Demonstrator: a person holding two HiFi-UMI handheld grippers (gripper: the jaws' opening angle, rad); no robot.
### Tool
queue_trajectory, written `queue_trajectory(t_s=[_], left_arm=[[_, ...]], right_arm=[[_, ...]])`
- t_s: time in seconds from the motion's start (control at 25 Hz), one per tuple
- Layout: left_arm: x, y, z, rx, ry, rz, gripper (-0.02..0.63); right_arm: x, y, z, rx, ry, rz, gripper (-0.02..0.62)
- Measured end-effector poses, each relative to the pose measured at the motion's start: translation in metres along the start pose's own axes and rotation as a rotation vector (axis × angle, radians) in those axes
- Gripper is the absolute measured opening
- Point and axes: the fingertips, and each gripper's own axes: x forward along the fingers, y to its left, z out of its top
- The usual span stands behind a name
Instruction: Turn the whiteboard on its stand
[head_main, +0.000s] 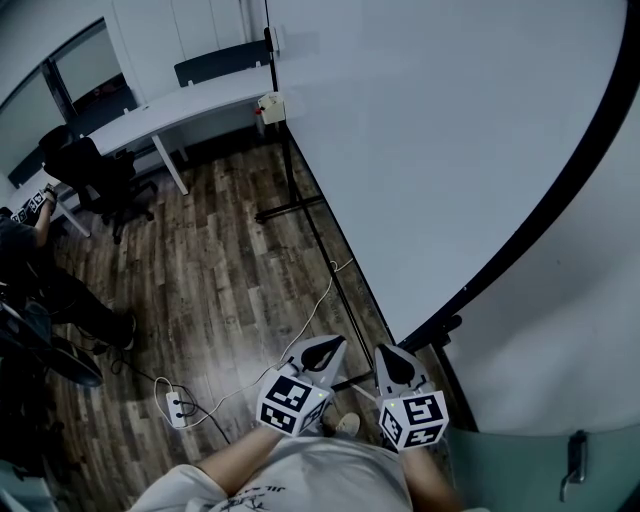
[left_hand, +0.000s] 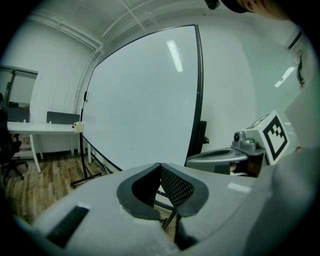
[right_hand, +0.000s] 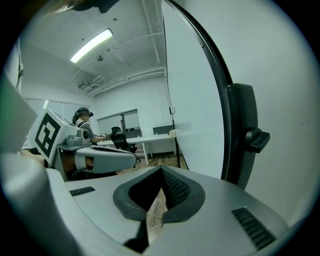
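While we hold the left gripper (head_main: 322, 348) and right gripper (head_main: 396, 358) closed and empty side by side, the whiteboard (head_main: 430, 140) stands ahead and to the right, its length running away from us, its near end seemingly closest to the right gripper.

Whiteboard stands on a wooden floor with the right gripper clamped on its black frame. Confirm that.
Wrong on the grip. The whiteboard does stand on a wooden floor, but the right gripper is shut on nothing; the right gripper view shows its jaws together, clear of the black frame beside them.
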Motion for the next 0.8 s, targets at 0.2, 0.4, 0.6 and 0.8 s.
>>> queue_trajectory(t_s=[0.2,0.4,0.6,0.8], left_arm=[[-0.0029,0.0005,0.0002,0.001,-0.001,0.002,0.011],[-0.0038,0.0024,-0.0018,-0.001,-0.001,0.007,0.011],[-0.0077,0.0048,0.0002,-0.003,-0.001,0.006,0.011],[-0.0071,0.0053,-0.0015,-0.004,-0.004,0.004,0.011]], right_arm=[[-0.0005,0.0033,-0.0001,-0.003,0.002,0.009,0.006],[0.0006,0.0039,-0.0009,-0.005,-0.002,0.009,0.006],[0.0018,0.0083,0.0016,-0.008,0.000,0.011,0.006],[0.0027,0.0094,-0.0009,-0.011,0.003,0.013,0.006]])
